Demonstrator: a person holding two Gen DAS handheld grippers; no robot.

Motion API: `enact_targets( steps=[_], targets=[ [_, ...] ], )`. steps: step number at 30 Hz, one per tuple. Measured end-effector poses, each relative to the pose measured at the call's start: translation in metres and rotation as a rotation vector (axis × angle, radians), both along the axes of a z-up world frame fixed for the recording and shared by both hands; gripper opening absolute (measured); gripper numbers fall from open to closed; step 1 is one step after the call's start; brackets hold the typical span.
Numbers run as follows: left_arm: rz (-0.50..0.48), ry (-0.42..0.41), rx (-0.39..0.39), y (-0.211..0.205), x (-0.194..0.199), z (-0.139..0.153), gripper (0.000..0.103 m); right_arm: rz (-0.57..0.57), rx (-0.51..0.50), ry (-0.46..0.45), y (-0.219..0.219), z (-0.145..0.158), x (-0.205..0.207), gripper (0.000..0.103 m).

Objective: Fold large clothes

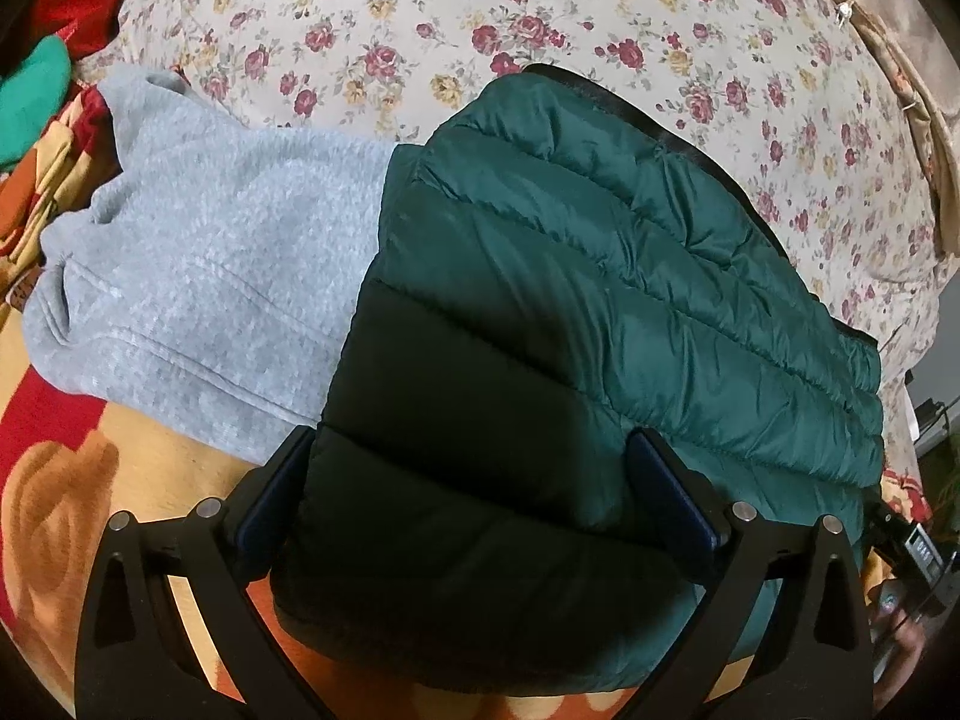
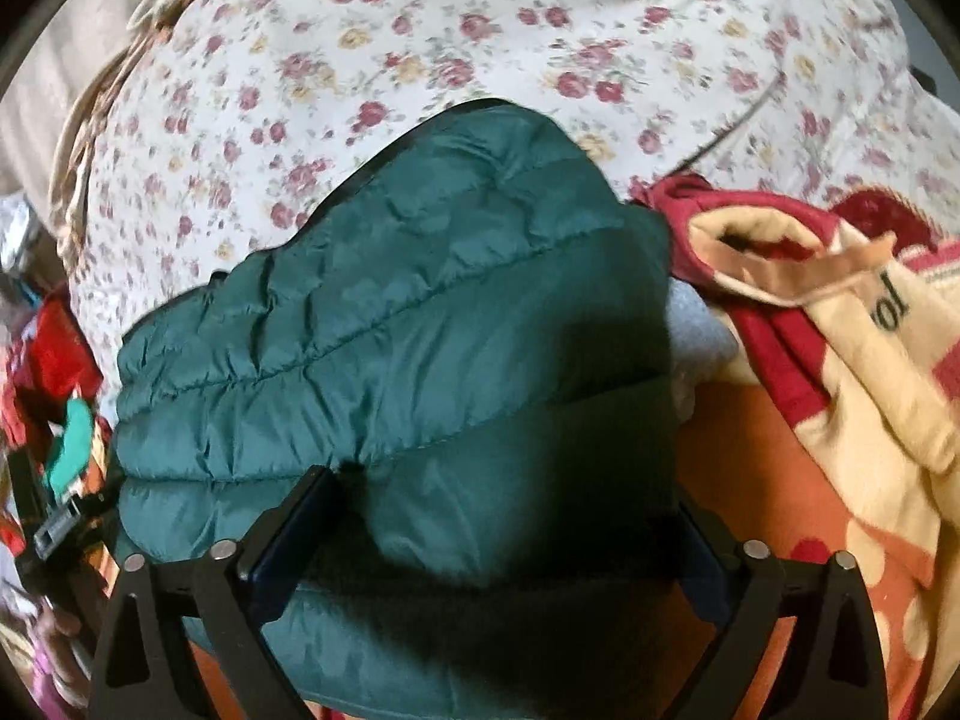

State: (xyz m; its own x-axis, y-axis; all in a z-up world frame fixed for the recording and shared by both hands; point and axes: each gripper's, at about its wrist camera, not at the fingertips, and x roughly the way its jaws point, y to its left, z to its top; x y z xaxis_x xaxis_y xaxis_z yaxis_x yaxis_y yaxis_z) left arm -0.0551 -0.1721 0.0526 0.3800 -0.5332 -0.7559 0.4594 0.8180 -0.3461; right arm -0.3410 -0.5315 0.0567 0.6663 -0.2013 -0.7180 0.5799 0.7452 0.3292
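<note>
A dark green quilted puffer jacket lies folded on the bed, partly over a folded light grey sweater. My left gripper has its jaws wide around the jacket's near end, one finger on each side of the thick bundle. My right gripper likewise straddles the jacket at its other end, jaws wide with the padding between them. A bit of the grey sweater shows past the jacket in the right wrist view.
A floral sheet covers the bed behind. A red, cream and orange blanket lies bunched at the right of the right wrist view and under the clothes. A green cloth sits far left.
</note>
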Motion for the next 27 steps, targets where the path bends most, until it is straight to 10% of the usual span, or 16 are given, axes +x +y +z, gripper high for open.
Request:
enact_targets(
  steps=[27],
  targets=[
    [-0.078,0.055,-0.023,-0.019,0.02,-0.007,0.103,0.109,0.154,-0.055,-0.04,-0.02,0.028,0.103]
  ],
)
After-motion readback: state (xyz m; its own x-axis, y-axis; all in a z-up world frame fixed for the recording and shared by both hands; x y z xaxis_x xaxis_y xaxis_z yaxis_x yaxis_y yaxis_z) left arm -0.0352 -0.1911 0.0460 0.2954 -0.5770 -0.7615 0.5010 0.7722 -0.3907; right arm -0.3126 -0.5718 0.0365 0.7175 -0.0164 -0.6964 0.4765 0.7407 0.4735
